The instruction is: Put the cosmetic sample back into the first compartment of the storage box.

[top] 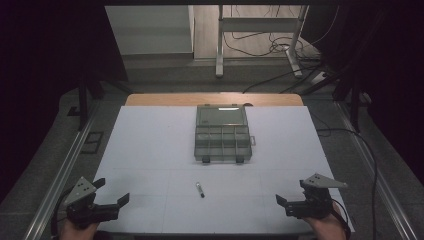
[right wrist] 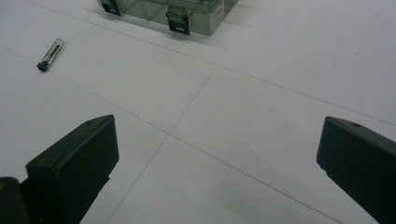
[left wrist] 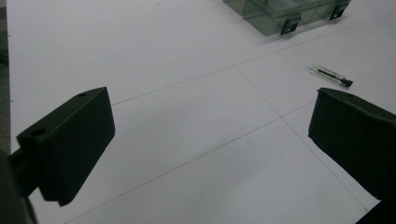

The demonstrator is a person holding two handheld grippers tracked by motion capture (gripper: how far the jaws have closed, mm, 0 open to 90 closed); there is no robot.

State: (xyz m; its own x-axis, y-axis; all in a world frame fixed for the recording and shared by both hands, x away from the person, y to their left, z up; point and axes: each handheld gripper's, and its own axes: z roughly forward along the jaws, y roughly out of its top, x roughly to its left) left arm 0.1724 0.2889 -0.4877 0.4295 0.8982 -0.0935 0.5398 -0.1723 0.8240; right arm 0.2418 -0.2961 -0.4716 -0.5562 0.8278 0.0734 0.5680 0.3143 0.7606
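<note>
1. Grippers wait at the near edge of the white table (top: 150,145): the left gripper (top: 114,192) sits at about seven o'clock and the right gripper (top: 290,192) at about five o'clock, each held in a hand at the bottom of the high view.

2. Both sets of jaws stand wide apart and released, holding nothing; in the left gripper view (left wrist: 210,140) and the right gripper view (right wrist: 217,158) bare table surface shows between the black pads.

3. Between and just beyond the two grippers, near the table's centre line, lies a small clear tube with a dark cap (top: 200,189). It rests flat on the table, touching nothing, at roughly one o'clock from the left gripper (left wrist: 331,75) and eleven o'clock from the right gripper (right wrist: 50,54).

4. Farther off, at twelve o'clock, stands a grey see-through box (top: 222,133) divided into compartments, its two dark latches facing the person. Whether its lid is shut or latched cannot be told. The tube is well apart from it.

5. Beyond the table, cables and the legs of a stand show on the floor.

6. Judged from this layout, the work looks barely begun: the tube has not been picked up and neither gripper is near it. What appears left is the reach, the grasp, and likely a move toward the box.
</note>
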